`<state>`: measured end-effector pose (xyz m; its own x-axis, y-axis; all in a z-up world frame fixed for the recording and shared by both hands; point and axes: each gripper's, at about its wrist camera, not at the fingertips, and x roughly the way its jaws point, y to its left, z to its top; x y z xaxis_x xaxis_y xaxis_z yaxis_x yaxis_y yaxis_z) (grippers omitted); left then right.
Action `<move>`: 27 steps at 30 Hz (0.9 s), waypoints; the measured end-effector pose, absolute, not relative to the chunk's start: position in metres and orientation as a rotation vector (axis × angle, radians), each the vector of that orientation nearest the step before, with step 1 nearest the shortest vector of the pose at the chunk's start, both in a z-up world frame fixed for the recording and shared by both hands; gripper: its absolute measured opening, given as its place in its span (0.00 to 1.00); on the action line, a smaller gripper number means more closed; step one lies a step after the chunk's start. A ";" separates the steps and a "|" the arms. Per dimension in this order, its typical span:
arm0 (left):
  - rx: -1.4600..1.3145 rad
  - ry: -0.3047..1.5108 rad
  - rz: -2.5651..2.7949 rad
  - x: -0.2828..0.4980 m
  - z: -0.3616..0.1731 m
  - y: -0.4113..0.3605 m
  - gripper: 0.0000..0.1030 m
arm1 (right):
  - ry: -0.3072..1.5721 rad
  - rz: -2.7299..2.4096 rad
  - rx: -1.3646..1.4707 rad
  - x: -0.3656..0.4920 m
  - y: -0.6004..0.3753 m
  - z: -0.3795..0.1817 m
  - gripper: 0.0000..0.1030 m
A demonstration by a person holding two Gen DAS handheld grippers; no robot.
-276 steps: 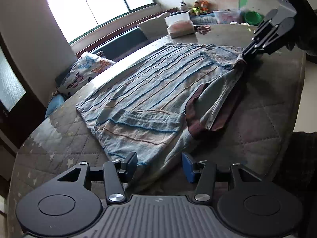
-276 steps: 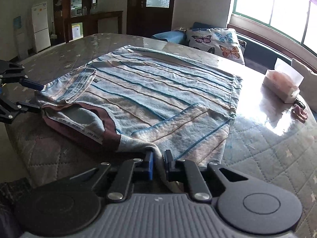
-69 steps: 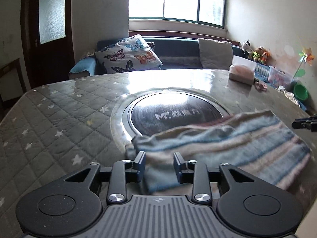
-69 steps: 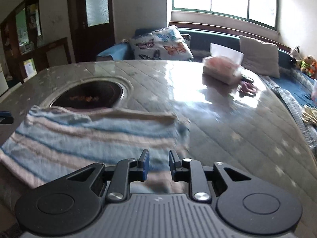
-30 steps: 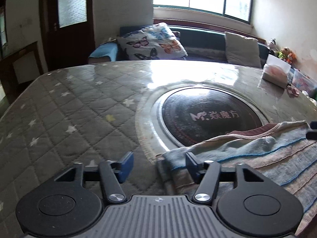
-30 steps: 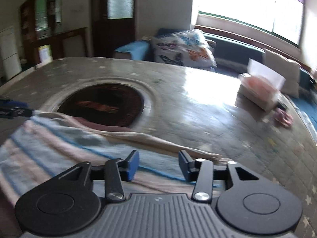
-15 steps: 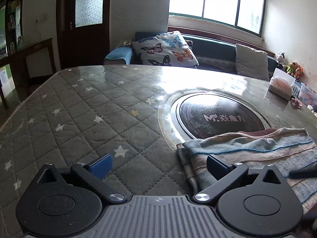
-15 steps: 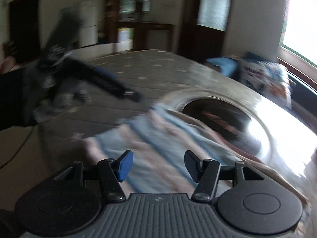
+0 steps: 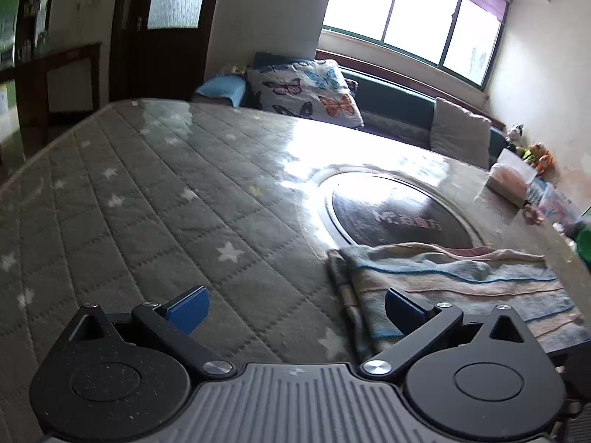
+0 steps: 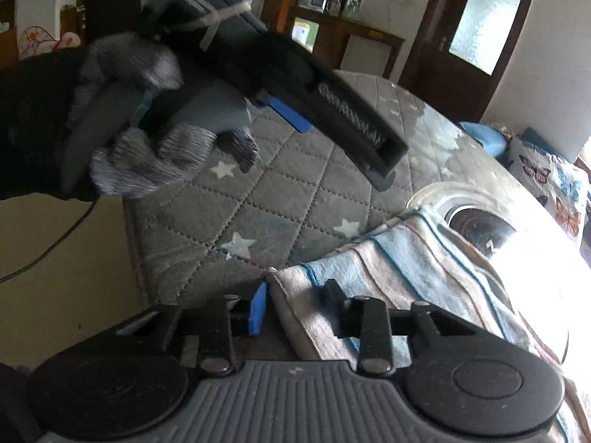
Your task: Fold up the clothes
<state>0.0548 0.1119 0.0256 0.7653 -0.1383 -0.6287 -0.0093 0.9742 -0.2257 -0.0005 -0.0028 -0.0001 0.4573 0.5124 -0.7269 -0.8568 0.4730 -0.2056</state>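
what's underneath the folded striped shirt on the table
The folded striped shirt lies on the quilted star-patterned table cover. Its far edge overlaps the rim of the round dark inset plate. Whatever lies directly beneath the fabric is covered.

Lettering on the dark round plate only

A pale printed mark sat across the dark round plate (image 9: 400, 217) set into the tabletop (image 9: 155, 199); in the left wrist view it was glare-washed and blurred, a logo-like sign followed by what looked like several Chinese characters, none of them readable. The right wrist view showed only a pale fragment of that mark beside the striped cloth (image 10: 413, 258). Nothing else carried legible text.
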 end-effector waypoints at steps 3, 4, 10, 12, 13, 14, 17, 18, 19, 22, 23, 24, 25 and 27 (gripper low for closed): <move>-0.286 0.726 -0.106 0.054 0.023 0.109 0.99 | 0.646 0.905 -0.573 0.000 -0.004 0.006 0.10; -0.310 0.738 -0.118 0.054 0.022 0.108 0.99 | 0.649 0.905 -0.552 0.001 -0.007 0.009 0.10; -0.438 0.804 -0.173 0.059 0.016 0.101 0.91 | 0.638 0.902 -0.441 0.004 -0.026 0.029 0.08; -0.465 0.827 -0.188 0.063 0.013 0.097 0.87 | 0.625 0.904 -0.415 0.004 -0.032 0.036 0.08; -0.479 0.838 -0.192 0.065 0.012 0.095 0.84 | 0.620 0.904 -0.401 0.005 -0.035 0.038 0.08; -0.493 0.852 -0.195 0.068 0.010 0.094 0.83 | 0.616 0.905 -0.389 0.005 -0.038 0.040 0.08; -0.522 0.881 -0.197 0.073 0.006 0.089 0.77 | 0.603 0.907 -0.357 0.006 -0.047 0.046 0.07; -0.524 0.881 -0.198 0.073 0.006 0.087 0.74 | 0.600 0.909 -0.351 0.006 -0.049 0.047 0.07; -0.538 0.886 -0.201 0.074 0.005 0.087 0.71 | 0.598 0.911 -0.344 0.006 -0.051 0.047 0.07; -0.594 0.905 -0.210 0.079 0.002 0.088 0.44 | 0.593 0.922 -0.327 0.007 -0.057 0.048 0.07; -0.614 0.911 -0.213 0.081 0.000 0.088 0.40 | 0.592 0.928 -0.320 0.006 -0.058 0.048 0.07; -0.629 0.916 -0.219 0.082 -0.002 0.088 0.28 | 0.592 0.933 -0.314 0.005 -0.060 0.048 0.07; -0.642 0.921 -0.224 0.084 -0.004 0.088 0.19 | 0.593 0.935 -0.311 0.006 -0.061 0.047 0.07; -0.641 0.922 -0.226 0.086 -0.004 0.087 0.14 | 0.602 0.938 -0.304 0.007 -0.063 0.045 0.08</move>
